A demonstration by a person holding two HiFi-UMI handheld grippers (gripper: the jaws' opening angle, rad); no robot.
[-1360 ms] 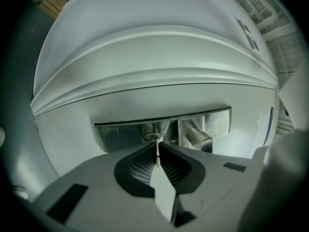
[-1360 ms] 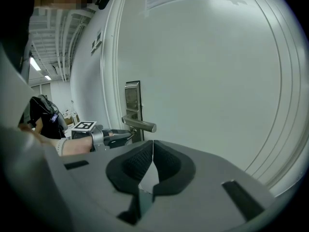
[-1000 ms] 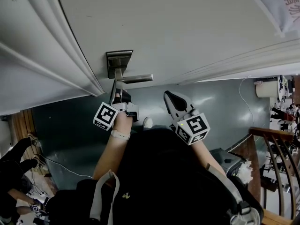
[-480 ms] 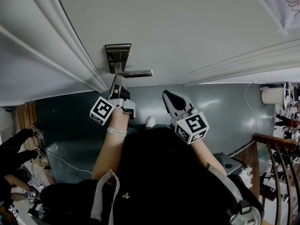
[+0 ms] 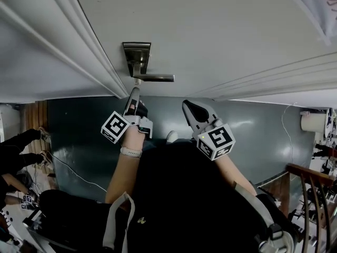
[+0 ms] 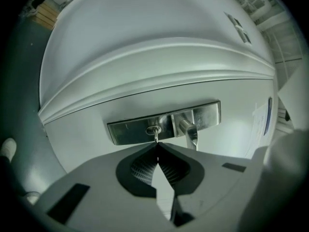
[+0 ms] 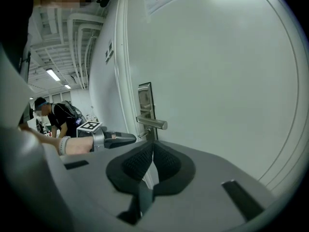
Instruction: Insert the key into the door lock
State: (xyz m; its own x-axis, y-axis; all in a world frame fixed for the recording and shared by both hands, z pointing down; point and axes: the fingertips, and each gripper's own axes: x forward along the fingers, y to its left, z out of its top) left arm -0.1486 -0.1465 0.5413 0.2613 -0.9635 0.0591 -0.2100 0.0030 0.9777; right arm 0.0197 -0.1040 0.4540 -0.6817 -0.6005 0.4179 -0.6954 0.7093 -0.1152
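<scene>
The key (image 6: 156, 136) is pinched at the very tips of the left gripper (image 6: 157, 145), whose jaws are pressed together on it. Its long axis carries straight on from the gripper's own line, pointing ahead of the jaws at the face of the door (image 5: 210, 30). The far end meets the round keyhole cylinder (image 6: 153, 129) in the steel lock plate (image 6: 128, 130).

Only a short sliver of blade shows between the jaw tips and the cylinder. The key's head is buried between the pads, and I cannot tell how deep the blade sits in the lock. From the head view the key is too thin to pick out against the gripper's nose.

Room is tight on one side. The lever handle (image 6: 189, 129) stands out of the plate just beside the key, on the side toward the right gripper (image 7: 152, 146), and its bar (image 5: 157, 78) crosses ahead of the left gripper's tip. On the other side the stepped door frame moulding (image 5: 79, 41) runs well clear of the jaws.

The right gripper hangs beside the left one, drawn back from the door and touching nothing. Its ribbed pads meet with nothing between them. Behind both grippers is grey floor (image 5: 253, 125), and a wooden banister (image 5: 310, 178) is cut off at the edge.
</scene>
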